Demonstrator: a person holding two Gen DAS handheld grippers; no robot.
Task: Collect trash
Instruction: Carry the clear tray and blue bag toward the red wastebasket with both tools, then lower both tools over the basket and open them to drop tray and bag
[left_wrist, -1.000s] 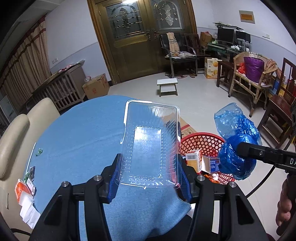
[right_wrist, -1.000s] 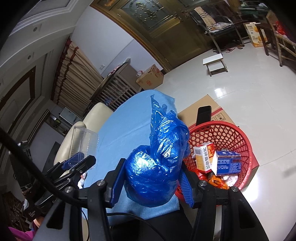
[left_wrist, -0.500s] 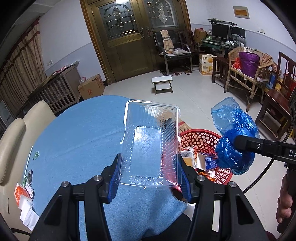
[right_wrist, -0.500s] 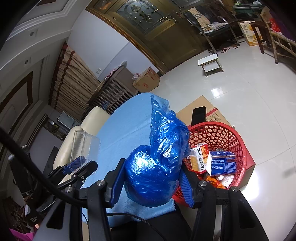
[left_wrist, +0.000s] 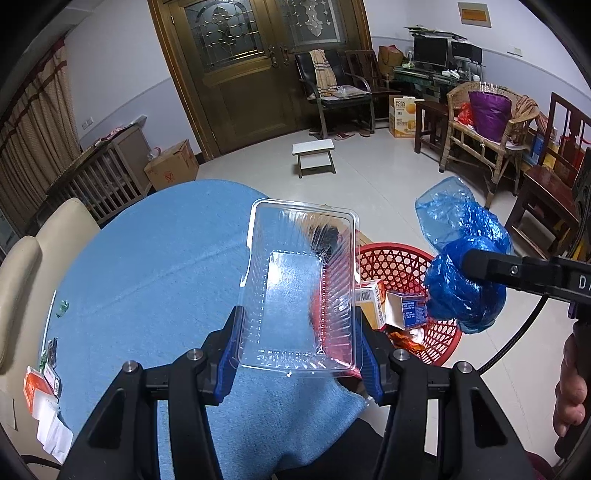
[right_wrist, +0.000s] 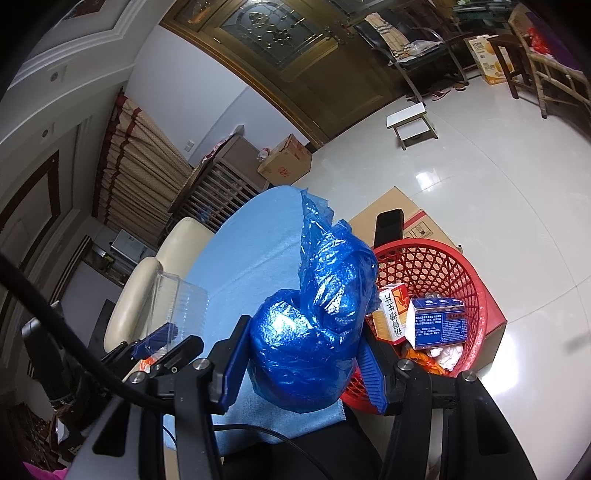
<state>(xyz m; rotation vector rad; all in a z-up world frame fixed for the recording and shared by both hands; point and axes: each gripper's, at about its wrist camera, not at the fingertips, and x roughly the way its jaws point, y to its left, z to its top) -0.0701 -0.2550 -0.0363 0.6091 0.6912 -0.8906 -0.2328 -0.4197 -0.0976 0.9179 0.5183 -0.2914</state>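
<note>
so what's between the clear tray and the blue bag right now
The red basket, with cartons inside, sits lower between the clear tray and blue bag, in the left wrist view.

Brown double door (left_wrist: 255, 70) behind white stool (left_wrist: 314, 157); wicker chair (left_wrist: 480, 122) (purple bag on seat).

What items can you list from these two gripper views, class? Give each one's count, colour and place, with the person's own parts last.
clear plastic tray: one, see-through, between the left gripper's pads
plastic bag: one, blue, crumpled, between the right gripper's pads
basket: one, red, on the floor beside the table
cartons: two, one orange and white, one blue and white, in the basket
tablecloth: one, blue, on the round table
stool: one, white, before the door
left gripper: black, blue pads
right gripper: black, blue pads
</note>
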